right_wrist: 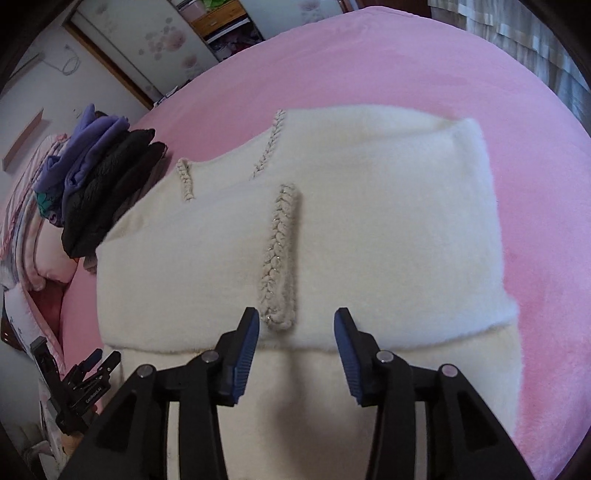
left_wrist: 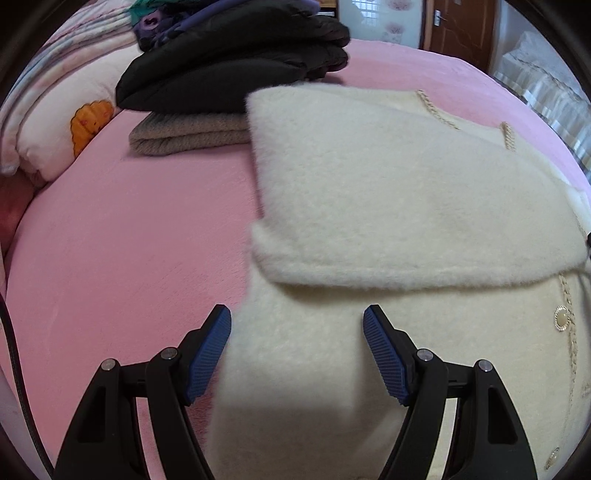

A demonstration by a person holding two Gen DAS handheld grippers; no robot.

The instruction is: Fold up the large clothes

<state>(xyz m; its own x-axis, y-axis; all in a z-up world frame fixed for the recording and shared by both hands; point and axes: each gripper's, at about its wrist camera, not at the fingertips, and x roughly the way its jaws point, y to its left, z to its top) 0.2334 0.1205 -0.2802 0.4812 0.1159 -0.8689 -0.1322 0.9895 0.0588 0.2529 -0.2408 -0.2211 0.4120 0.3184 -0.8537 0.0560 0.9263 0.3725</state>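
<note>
A cream fuzzy coat (left_wrist: 388, 206) with braided trim and pearl buttons lies on the pink bed, its upper part folded down over the lower part. It also shows in the right wrist view (right_wrist: 351, 236). My left gripper (left_wrist: 297, 321) is open and empty, hovering over the coat's near left edge. My right gripper (right_wrist: 295, 323) is open and empty, just above the folded edge, near the end of a braided trim strip (right_wrist: 279, 258). The left gripper also appears at the lower left of the right wrist view (right_wrist: 88, 376).
A stack of folded clothes, black jackets (left_wrist: 229, 66) on a beige knit (left_wrist: 188, 134), sits at the far left of the pink bed (left_wrist: 129, 240). Pillows (left_wrist: 55, 122) lie at the left edge. A door (left_wrist: 461, 26) and curtains stand beyond.
</note>
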